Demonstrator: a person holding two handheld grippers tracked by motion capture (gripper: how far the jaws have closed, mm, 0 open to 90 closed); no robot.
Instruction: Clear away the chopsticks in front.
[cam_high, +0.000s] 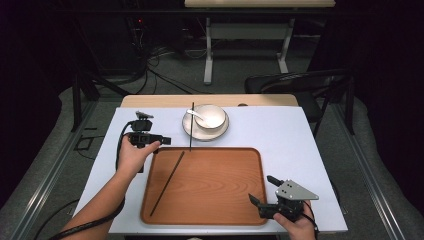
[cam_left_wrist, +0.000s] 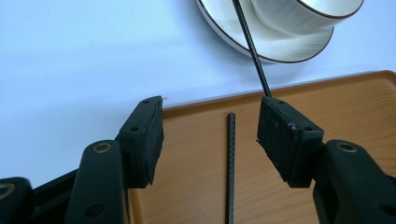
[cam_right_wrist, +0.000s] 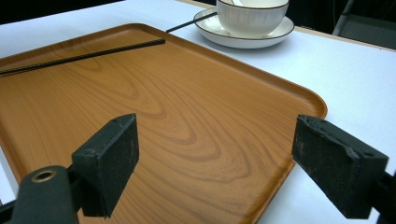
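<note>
A wooden tray (cam_high: 220, 190) lies on the white table. One black chopstick (cam_high: 167, 183) rests slantwise on the tray's left half. A second chopstick (cam_high: 192, 127) leans on the white plate (cam_high: 222, 131) and reaches down to the tray's far edge. The plate carries a white bowl (cam_high: 212, 115) with a spoon (cam_high: 196, 115) in it. My left gripper (cam_high: 162, 140) is open at the tray's far left corner, and the tray chopstick's tip (cam_left_wrist: 230, 154) lies between its jaws. My right gripper (cam_right_wrist: 215, 154) is open and holds nothing, low over the tray's near right corner (cam_right_wrist: 280, 140).
The white table cover (cam_high: 285, 130) has bare room to the right of the tray and plate. A dark chair (cam_high: 300, 82) stands behind the table's far right corner. Cables trail from both grippers over the near edge.
</note>
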